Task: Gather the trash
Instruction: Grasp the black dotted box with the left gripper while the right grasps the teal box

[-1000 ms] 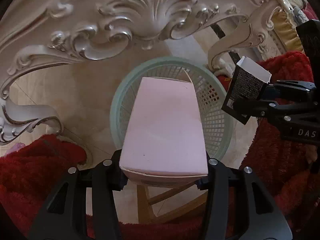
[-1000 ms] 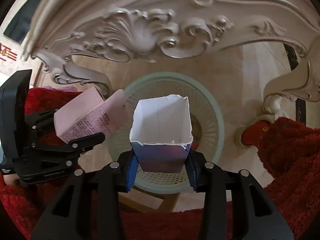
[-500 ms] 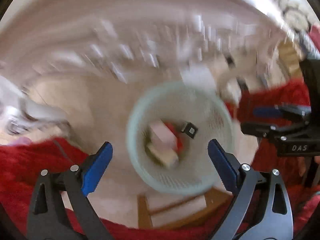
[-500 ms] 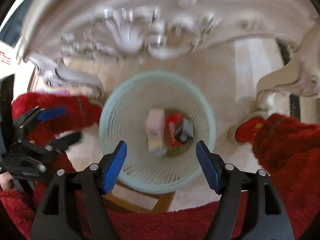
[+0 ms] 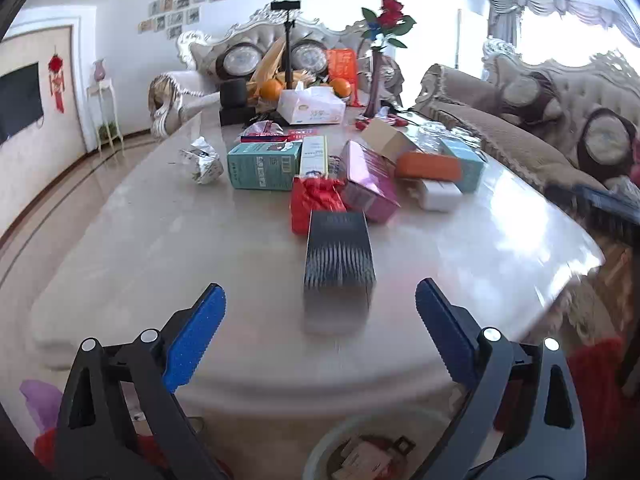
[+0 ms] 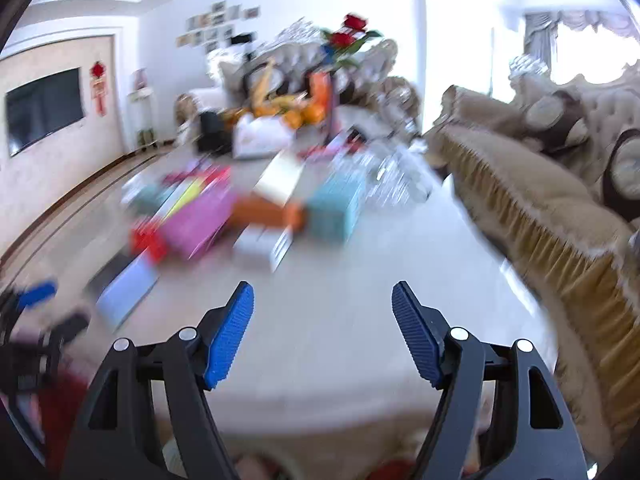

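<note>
- Left gripper [image 5: 320, 308]: jaws wide, nothing between them; black box [image 5: 339, 254] lay at 12 o'clock on the table [image 5: 160, 248].
- Right gripper [image 6: 323, 308]: jaws just opening, empty.
- Other boxes, probably trash, were clustered farther at 12; view blurred.
- Basket [image 5: 340, 436] sat below table edge, at 6.

walls: white, framed photos [image 5: 182, 6] | ornate sofas [image 5: 532, 120] | bright curtained window [image 5: 560, 28] | glossy floor [image 5: 60, 184]
</note>
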The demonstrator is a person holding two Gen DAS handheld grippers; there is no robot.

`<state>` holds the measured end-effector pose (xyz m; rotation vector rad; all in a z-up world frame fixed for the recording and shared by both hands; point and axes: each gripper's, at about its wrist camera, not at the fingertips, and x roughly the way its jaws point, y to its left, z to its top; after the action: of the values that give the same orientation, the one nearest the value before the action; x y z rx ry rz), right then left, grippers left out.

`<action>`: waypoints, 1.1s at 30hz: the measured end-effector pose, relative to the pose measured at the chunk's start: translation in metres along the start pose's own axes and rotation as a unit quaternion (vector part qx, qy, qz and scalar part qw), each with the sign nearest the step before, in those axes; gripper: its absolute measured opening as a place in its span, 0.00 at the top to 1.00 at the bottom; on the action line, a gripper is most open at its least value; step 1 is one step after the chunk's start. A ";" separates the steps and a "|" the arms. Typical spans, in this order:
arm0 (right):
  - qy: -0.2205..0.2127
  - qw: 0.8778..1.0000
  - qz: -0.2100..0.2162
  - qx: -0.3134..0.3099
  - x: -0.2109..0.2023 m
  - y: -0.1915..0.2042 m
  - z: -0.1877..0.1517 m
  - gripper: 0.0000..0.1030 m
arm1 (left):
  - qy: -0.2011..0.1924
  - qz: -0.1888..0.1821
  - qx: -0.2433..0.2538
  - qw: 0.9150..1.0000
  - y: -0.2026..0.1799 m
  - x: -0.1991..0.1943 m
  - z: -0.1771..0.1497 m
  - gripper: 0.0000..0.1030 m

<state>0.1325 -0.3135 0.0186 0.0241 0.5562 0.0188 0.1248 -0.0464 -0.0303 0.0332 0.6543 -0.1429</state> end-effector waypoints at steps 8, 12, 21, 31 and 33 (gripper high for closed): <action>0.053 0.997 -0.046 0.010 0.102 0.005 0.049 0.32 | 0.022 0.029 -0.017 0.999 -0.006 0.042 0.023 0.09; 0.081 0.994 -0.070 -0.001 0.134 0.010 0.049 0.32 | 0.032 0.033 -0.025 0.999 -0.004 0.052 0.024 0.09; 0.111 0.992 -0.066 -0.004 0.147 0.001 0.044 0.32 | 0.055 0.029 -0.050 0.997 0.012 0.068 0.018 0.10; 0.122 0.992 -0.019 0.040 0.144 -0.014 0.040 0.57 | 0.051 0.045 -0.010 0.998 0.005 0.068 0.013 0.41; 0.113 0.992 -0.004 0.059 0.136 -0.019 0.036 0.57 | 0.044 0.031 -0.021 0.998 0.010 0.065 0.013 0.60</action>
<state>0.2671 -0.3299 -0.0228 0.1360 0.7834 -0.0190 0.1848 -0.0451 -0.0600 0.0204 0.7438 -0.0680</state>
